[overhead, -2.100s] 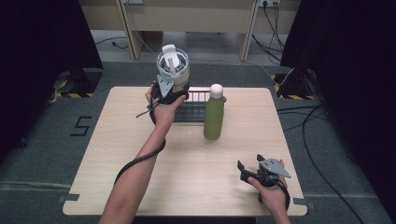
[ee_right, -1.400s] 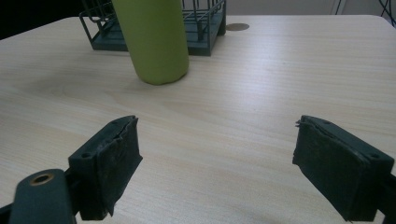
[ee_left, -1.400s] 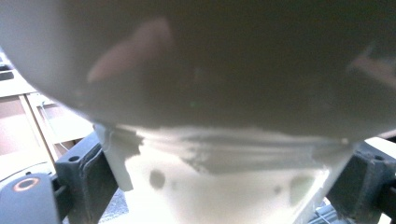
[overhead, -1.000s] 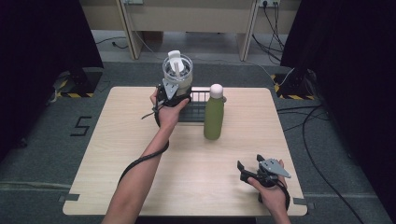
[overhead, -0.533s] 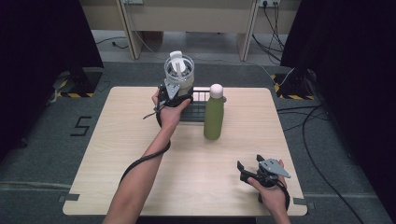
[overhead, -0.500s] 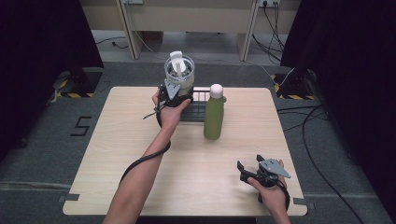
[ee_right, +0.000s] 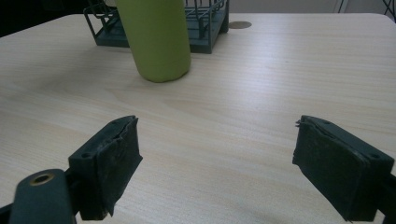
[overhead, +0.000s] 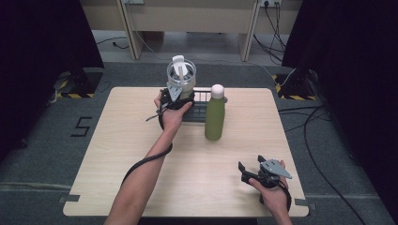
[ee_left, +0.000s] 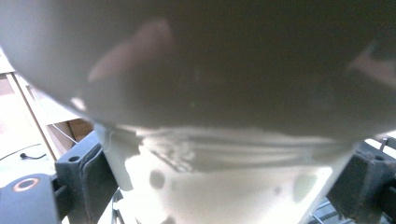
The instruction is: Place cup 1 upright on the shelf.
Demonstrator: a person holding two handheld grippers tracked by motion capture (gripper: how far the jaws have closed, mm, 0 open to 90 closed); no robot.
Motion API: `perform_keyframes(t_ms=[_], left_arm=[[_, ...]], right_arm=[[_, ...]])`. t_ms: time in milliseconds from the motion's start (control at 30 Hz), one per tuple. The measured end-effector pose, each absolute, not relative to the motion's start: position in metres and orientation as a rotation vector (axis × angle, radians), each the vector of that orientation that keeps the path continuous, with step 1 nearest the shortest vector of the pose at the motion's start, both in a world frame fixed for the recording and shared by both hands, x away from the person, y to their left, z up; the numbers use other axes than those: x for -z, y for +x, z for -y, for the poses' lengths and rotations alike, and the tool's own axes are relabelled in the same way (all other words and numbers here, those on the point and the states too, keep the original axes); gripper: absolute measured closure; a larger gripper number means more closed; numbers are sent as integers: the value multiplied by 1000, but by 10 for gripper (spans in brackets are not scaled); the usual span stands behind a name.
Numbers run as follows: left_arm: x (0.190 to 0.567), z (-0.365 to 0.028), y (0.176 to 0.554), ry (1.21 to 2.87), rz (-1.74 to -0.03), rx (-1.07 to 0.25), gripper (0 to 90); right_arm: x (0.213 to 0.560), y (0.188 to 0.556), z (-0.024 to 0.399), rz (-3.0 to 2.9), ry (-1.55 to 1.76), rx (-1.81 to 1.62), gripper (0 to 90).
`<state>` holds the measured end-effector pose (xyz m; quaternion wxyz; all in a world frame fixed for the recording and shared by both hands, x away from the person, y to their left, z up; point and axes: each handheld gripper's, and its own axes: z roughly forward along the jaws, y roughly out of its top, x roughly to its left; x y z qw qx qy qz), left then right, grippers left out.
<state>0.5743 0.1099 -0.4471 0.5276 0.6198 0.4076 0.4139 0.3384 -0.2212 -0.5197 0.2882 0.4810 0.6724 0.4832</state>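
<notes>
A clear plastic tumbler (overhead: 181,76) with a white lid and spout is held upright in my left gripper (overhead: 179,93), which is shut on its lower part, just above the left end of a dark wire rack (overhead: 202,108) at the table's back. In the left gripper view the tumbler's milky wall (ee_left: 224,186) sits close up between the two black jaws. A green bottle (overhead: 215,117) with a pale cap stands in front of the rack's right end. My right gripper (overhead: 251,172) rests near the table's front right, open, with nothing between its pads (ee_right: 119,158).
The right gripper view looks across bare wooden table (ee_right: 243,93) to the green bottle (ee_right: 159,37) and the rack (ee_right: 205,28) behind it. Dark curtains flank the table (overhead: 141,154), and cables lie on the floor to the right.
The left gripper with the tumbler has drifted slightly to the right and a little lower over the rack. The right gripper has stayed put.
</notes>
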Motion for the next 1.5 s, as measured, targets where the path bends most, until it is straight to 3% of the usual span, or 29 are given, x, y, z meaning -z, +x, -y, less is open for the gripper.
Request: perform_keyframes(t_ms=[1500], left_arm=[[457, -115, 582, 1521, -1002, -944, 84]], right_arm=[[520, 338, 219, -1806, 1284, -1296, 143]])
